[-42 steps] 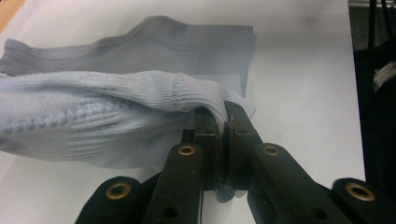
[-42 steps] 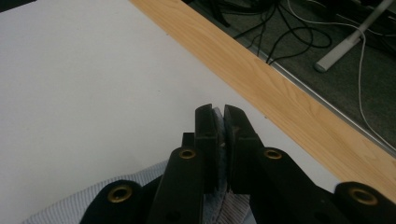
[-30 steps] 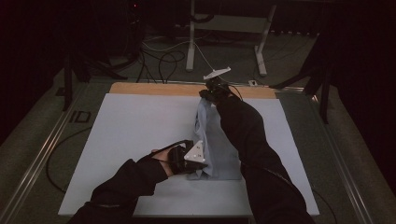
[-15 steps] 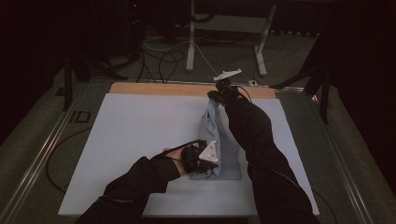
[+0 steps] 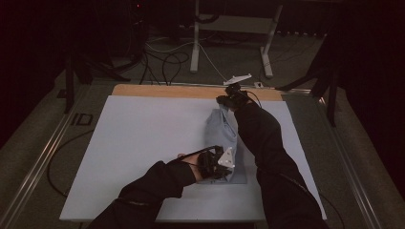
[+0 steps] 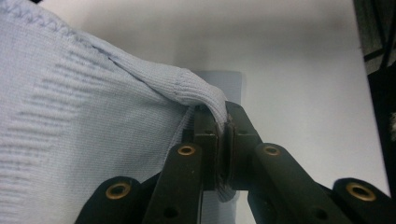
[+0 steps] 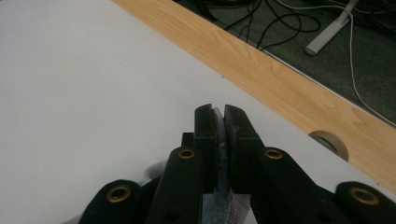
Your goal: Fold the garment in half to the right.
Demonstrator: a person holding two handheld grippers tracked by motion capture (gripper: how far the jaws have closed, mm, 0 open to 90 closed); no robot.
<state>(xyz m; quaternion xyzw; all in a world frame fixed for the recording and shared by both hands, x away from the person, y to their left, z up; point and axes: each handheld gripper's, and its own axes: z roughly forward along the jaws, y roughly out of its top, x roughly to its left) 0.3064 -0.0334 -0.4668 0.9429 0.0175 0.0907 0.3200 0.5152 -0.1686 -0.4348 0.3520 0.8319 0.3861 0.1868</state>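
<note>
Pinching opposite ends of the light-blue knit cloth, the left gripper and right gripper have jaws closed tight, apparently stretching it along the surface.

The person's left arm in a black sleeve reaches forward from the near edge, its black two-jaw left gripper low with jaws clamped together on pale blue knit fabric. The right arm stretches far forward, its black right gripper likewise pinched shut on fabric.
</note>
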